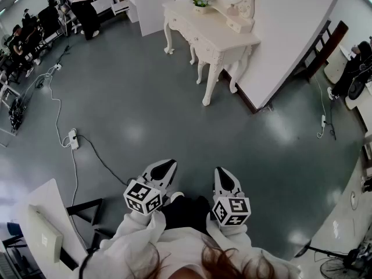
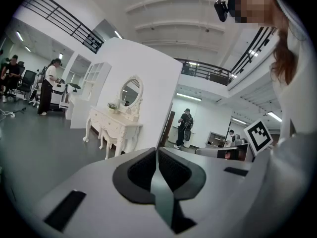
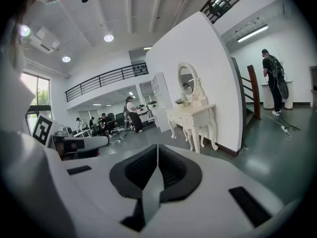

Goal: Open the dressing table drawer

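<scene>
A white carved dressing table (image 1: 210, 32) (image 2: 113, 124) (image 3: 190, 118) with an oval mirror (image 2: 130, 92) (image 3: 186, 79) stands against a white partition wall, far ahead of me across the floor. Its drawers look shut. Both grippers are held close to my body, well short of the table. My left gripper (image 1: 168, 166) (image 2: 157, 155) is shut with nothing between its jaws. My right gripper (image 1: 224, 176) (image 3: 157, 152) is likewise shut and empty, and it points toward the table.
Grey floor (image 1: 139, 109) lies between me and the table. A power strip with cables (image 1: 73, 139) trails at the left. A white desk edge and black chair (image 1: 81, 211) sit near my left side. People stand and sit in the far background (image 1: 81, 4).
</scene>
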